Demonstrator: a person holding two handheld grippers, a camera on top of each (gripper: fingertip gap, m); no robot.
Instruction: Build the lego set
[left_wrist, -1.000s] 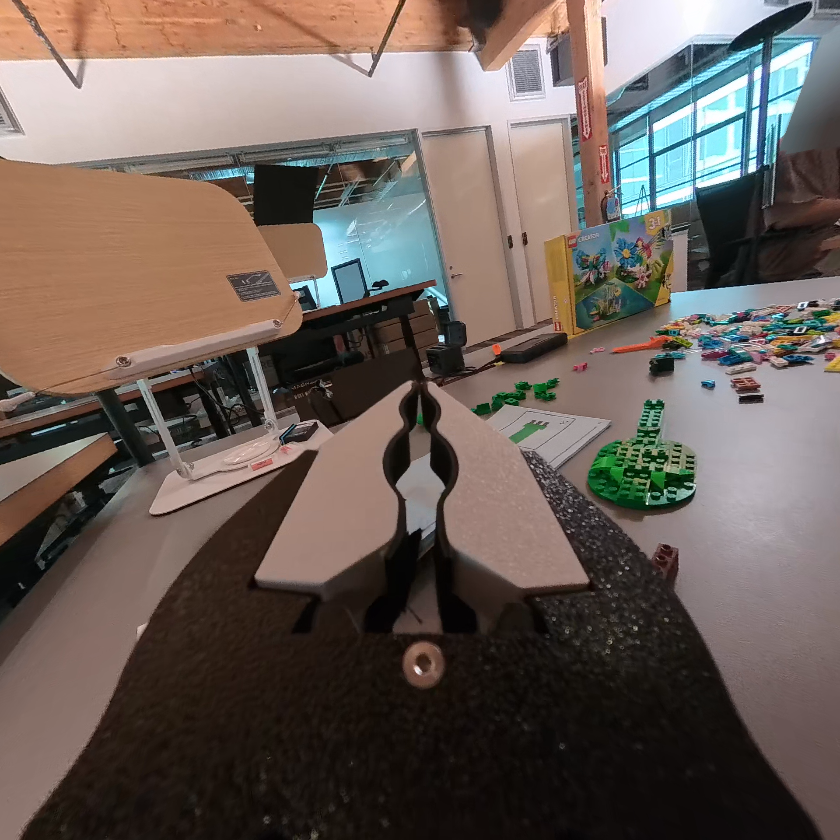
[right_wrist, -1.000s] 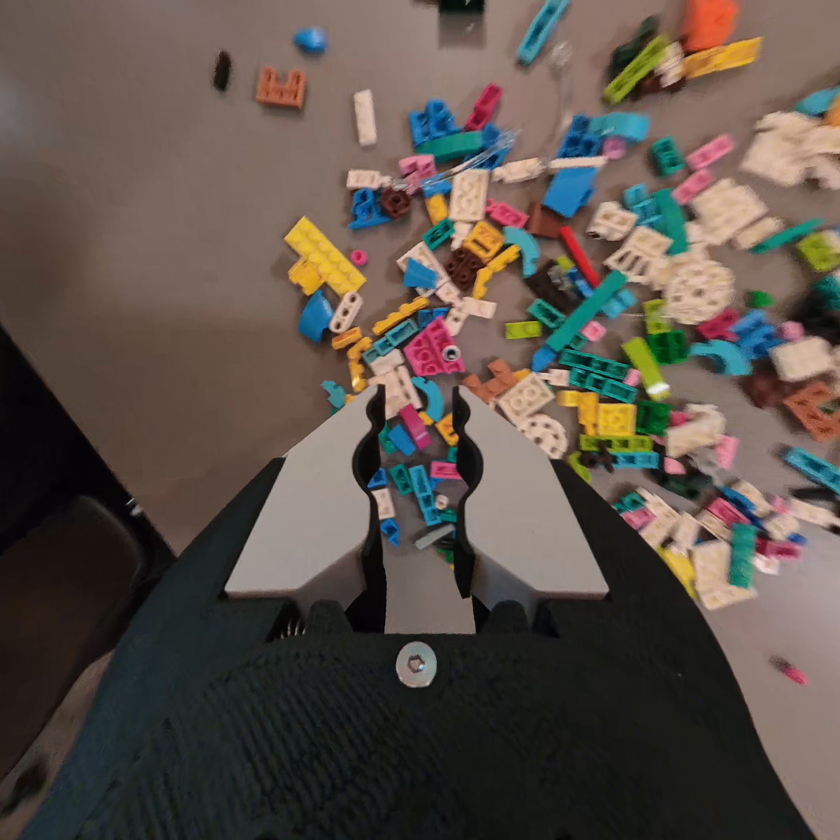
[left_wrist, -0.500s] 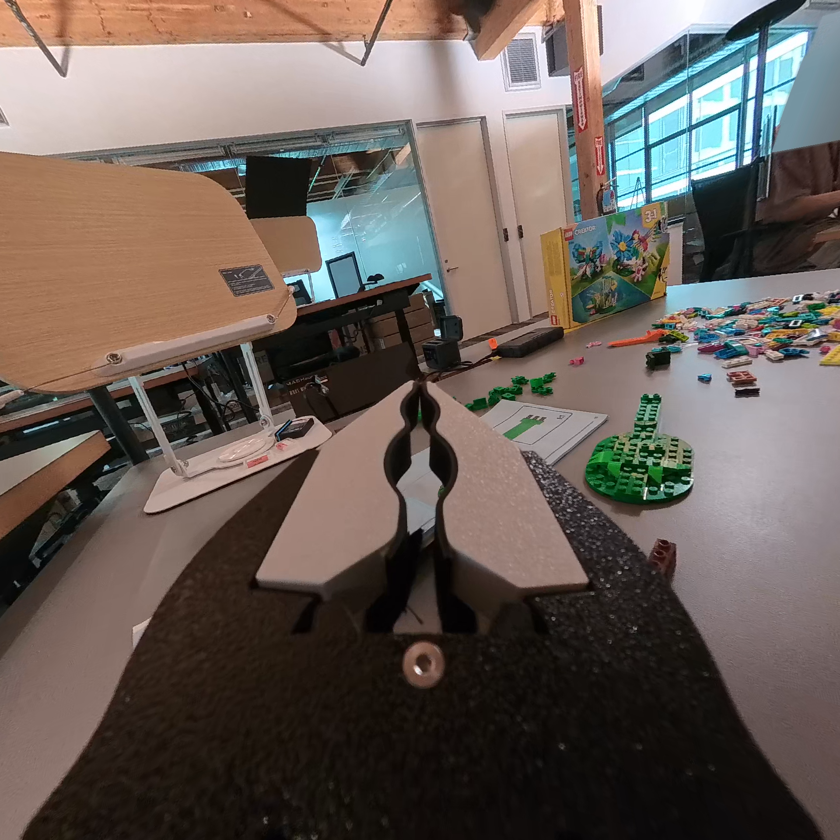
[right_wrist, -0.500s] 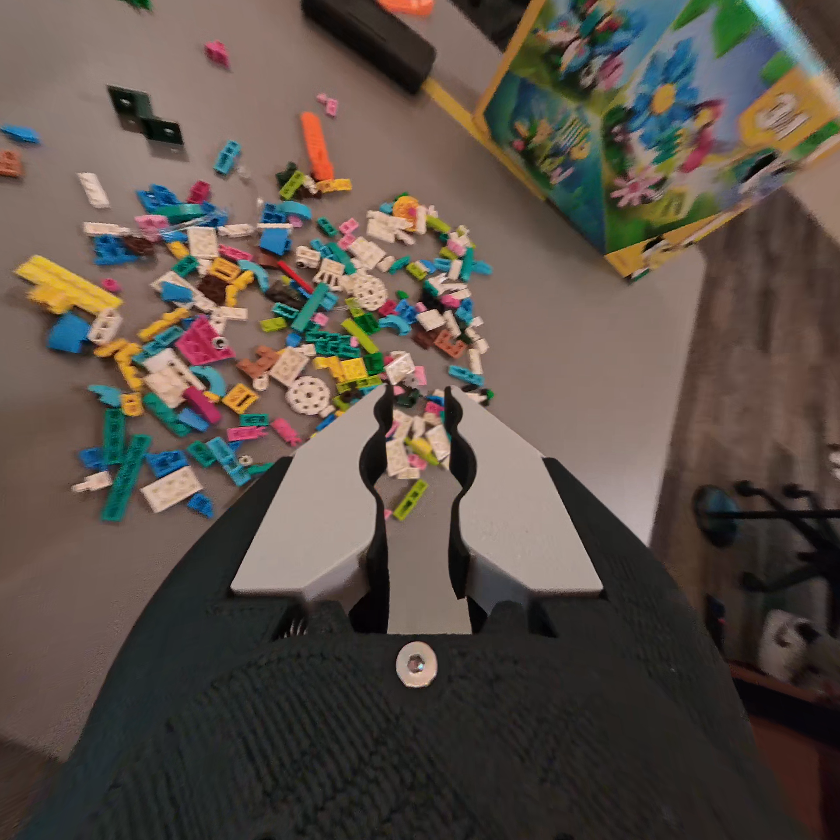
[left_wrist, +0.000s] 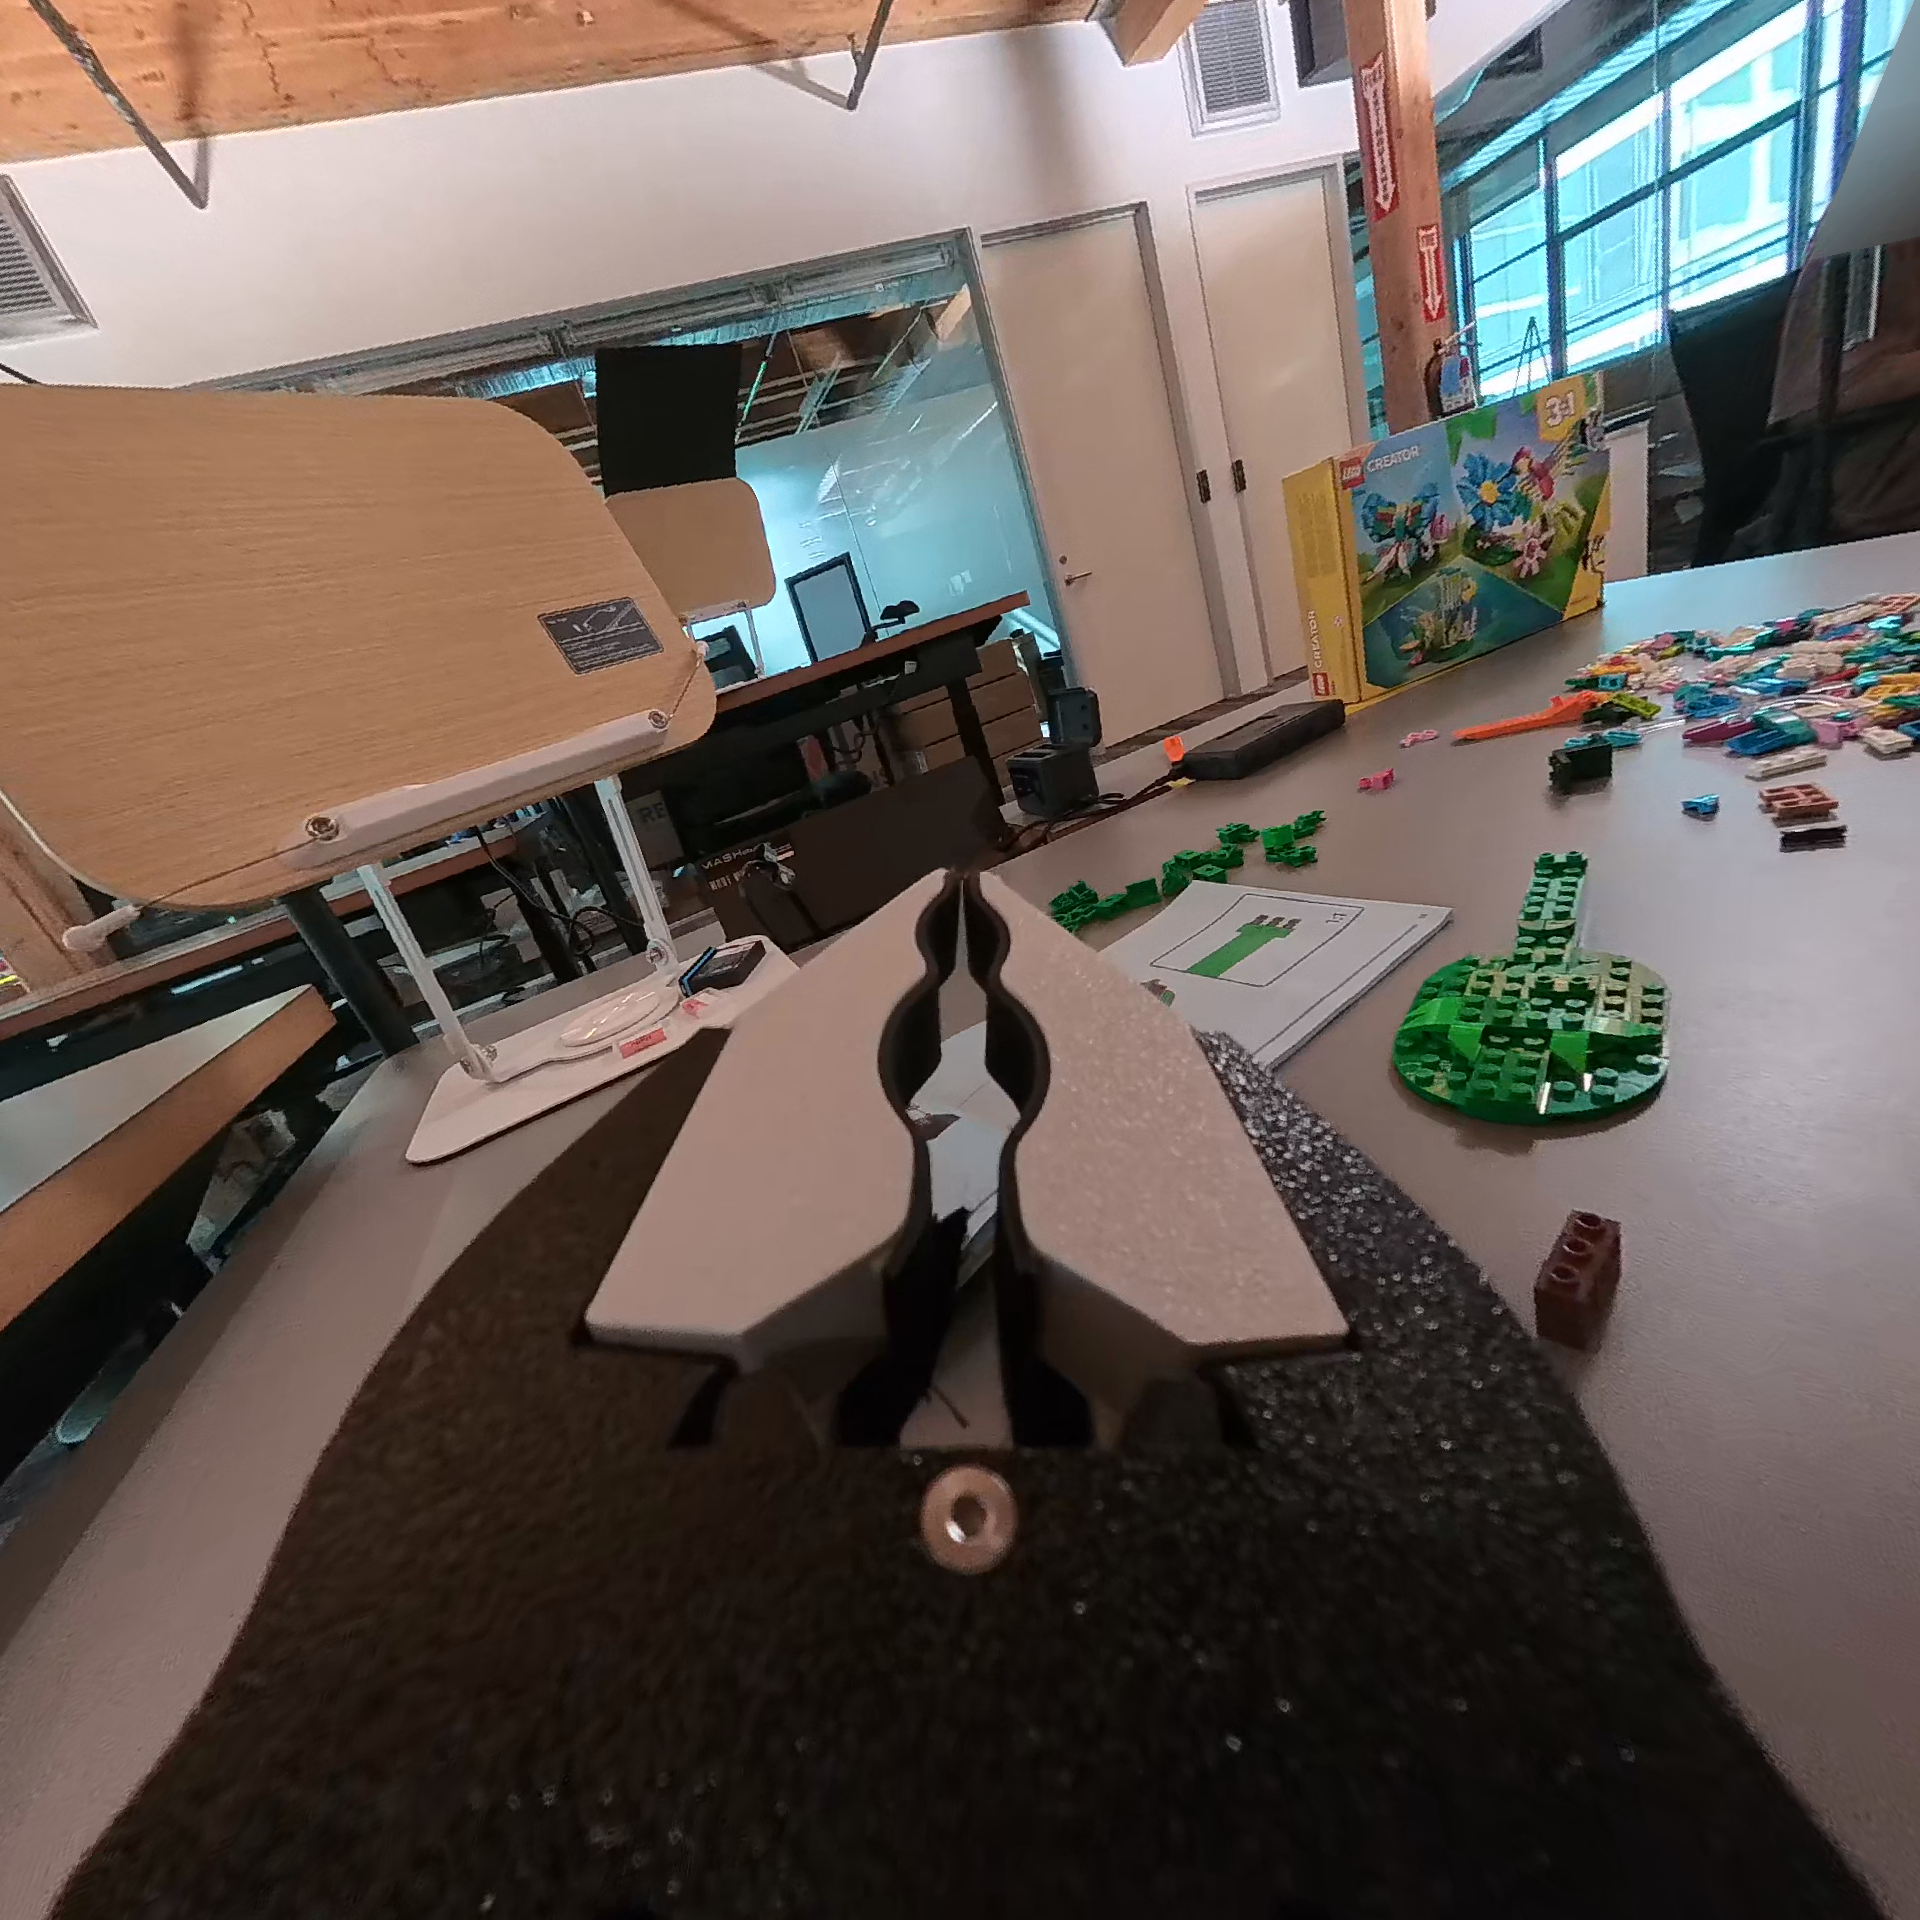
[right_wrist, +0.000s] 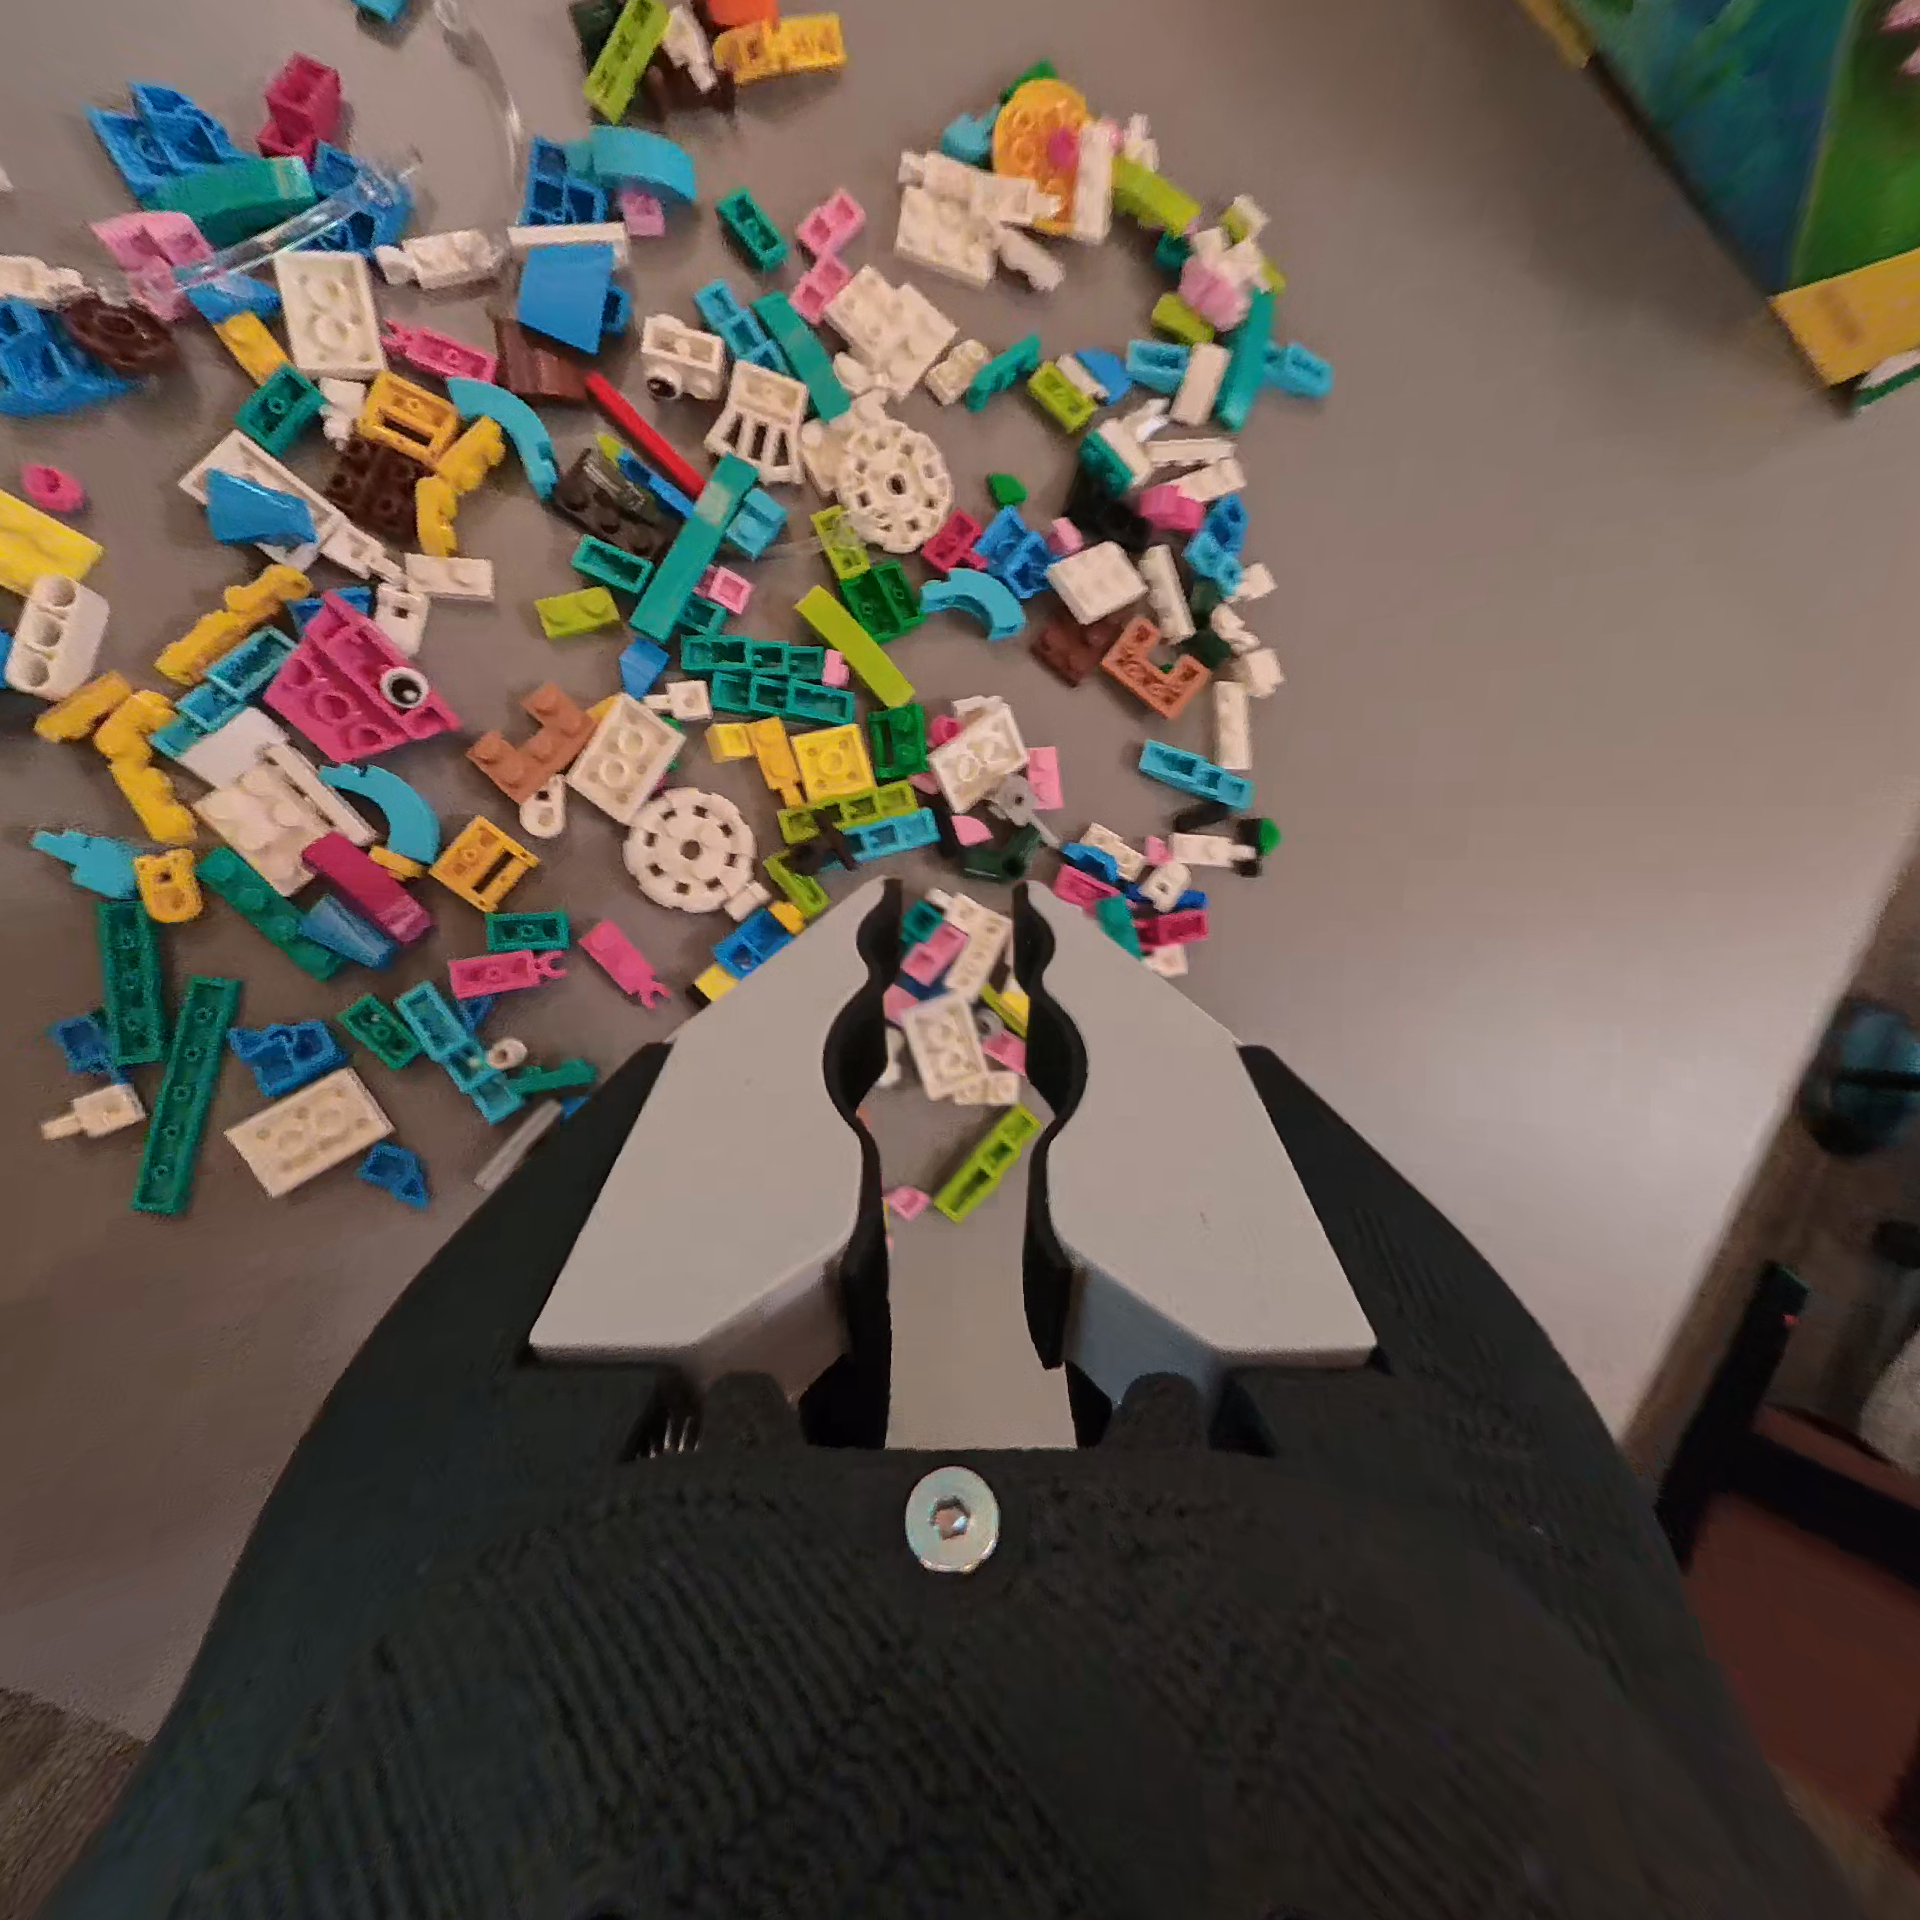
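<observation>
My left gripper (left_wrist: 962, 894) is shut and empty, resting low over the grey table. To its right lie the green round lego build (left_wrist: 1529, 1023) with a stem, the open instruction booklet (left_wrist: 1283, 951) and a small brown brick (left_wrist: 1577, 1278). Loose green pieces (left_wrist: 1184, 868) lie beyond the booklet. My right gripper (right_wrist: 954, 896) is open and empty, held above the near edge of a wide pile of mixed coloured pieces (right_wrist: 727, 582). That pile also shows far right in the left wrist view (left_wrist: 1766, 696).
The lego box (left_wrist: 1455, 561) stands at the table's far side; its corner shows in the right wrist view (right_wrist: 1829, 187). A wooden-topped stand (left_wrist: 312, 644) on a white base sits left. The table edge (right_wrist: 1766, 1049) drops to the floor at right. Spacing between my two grippers at the tips: around 60 cm. It is some 15 cm from my left tips to the small brown brick (left_wrist: 1577, 1278).
My right gripper has swung across the pile toward the table's right edge, then come in closer over the pieces. My left gripper has barely moved and stays shut.
</observation>
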